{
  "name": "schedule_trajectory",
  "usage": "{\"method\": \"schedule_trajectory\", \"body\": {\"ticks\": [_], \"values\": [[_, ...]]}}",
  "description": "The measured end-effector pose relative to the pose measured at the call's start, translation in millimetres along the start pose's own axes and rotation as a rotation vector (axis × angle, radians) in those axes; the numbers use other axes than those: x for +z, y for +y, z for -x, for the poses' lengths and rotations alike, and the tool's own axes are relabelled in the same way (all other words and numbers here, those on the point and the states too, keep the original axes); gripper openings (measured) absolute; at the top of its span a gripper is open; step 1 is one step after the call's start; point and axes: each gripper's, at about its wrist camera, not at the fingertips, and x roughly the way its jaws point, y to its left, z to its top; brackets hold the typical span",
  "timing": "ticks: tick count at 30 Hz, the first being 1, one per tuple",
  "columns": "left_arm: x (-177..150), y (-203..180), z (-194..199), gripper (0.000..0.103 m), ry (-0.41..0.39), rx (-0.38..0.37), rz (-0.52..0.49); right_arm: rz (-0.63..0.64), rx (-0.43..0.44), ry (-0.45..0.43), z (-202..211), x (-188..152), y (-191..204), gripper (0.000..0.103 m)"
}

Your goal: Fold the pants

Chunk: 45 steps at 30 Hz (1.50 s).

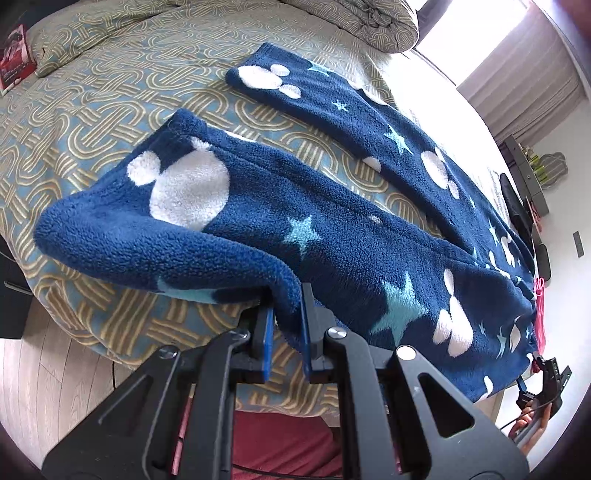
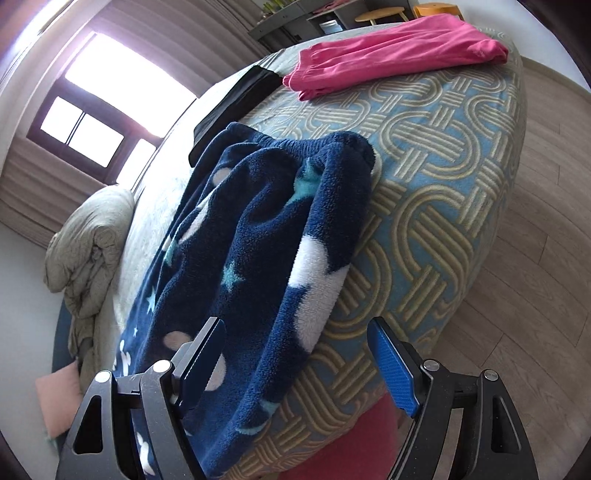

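Observation:
Dark blue fleece pants [image 1: 332, 229] with white mouse heads and pale blue stars lie spread on the bed, legs running away towards the far left. My left gripper [image 1: 287, 295] is shut on the near edge of the closer leg, with fleece bunched between its blue pads. In the right wrist view the pants [image 2: 258, 229] end at a gathered waistband at the top. My right gripper [image 2: 295, 326] stands open over their near edge: the cloth lies against the left finger [image 2: 207, 350], while the right finger [image 2: 391, 369] is apart from it. The right gripper [image 1: 546, 373] also shows at the far waist end.
The bed [image 2: 443, 166] has a blue and tan looped-pattern cover. A folded pink garment [image 2: 399, 51] and a black garment [image 2: 236, 99] lie beyond the waistband. A rolled grey duvet [image 1: 362, 22] sits by the window. A red book [image 1: 14, 55] lies far left. Wooden floor [image 2: 546, 258] surrounds the bed.

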Motion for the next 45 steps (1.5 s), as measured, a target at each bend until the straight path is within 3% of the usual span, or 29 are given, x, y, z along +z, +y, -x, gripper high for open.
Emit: {"method": "schedule_trajectory", "body": {"ticks": [2,3,4,12,21,27,39,45], "values": [[-2,4,0,0.013,0.005,-0.009,0.018,0.004,0.009,0.018,-9,1,4,0.049],[-3,5,0,0.013,0.010,-0.010,0.026,0.010,0.007,0.042,-16,2,6,0.019],[-4,7,-1,0.013,0.015,-0.011,0.032,0.014,-0.007,0.068,-23,3,8,0.008],[0,0,6,0.009,0.009,-0.004,0.022,0.096,-0.024,-0.008,-20,1,30,0.006],[37,-15,24,0.009,-0.054,-0.086,0.037,0.134,0.076,-0.064,-12,23,64,0.006],[65,-31,27,0.009,-0.104,-0.088,0.014,0.189,0.142,-0.114,-8,41,99,0.006],[157,-63,8,0.008,-0.190,-0.064,-0.012,0.260,0.196,-0.166,-36,91,177,0.006],[229,-80,-51,0.008,-0.118,-0.045,0.033,0.268,0.126,-0.126,-92,131,217,0.006]]}}
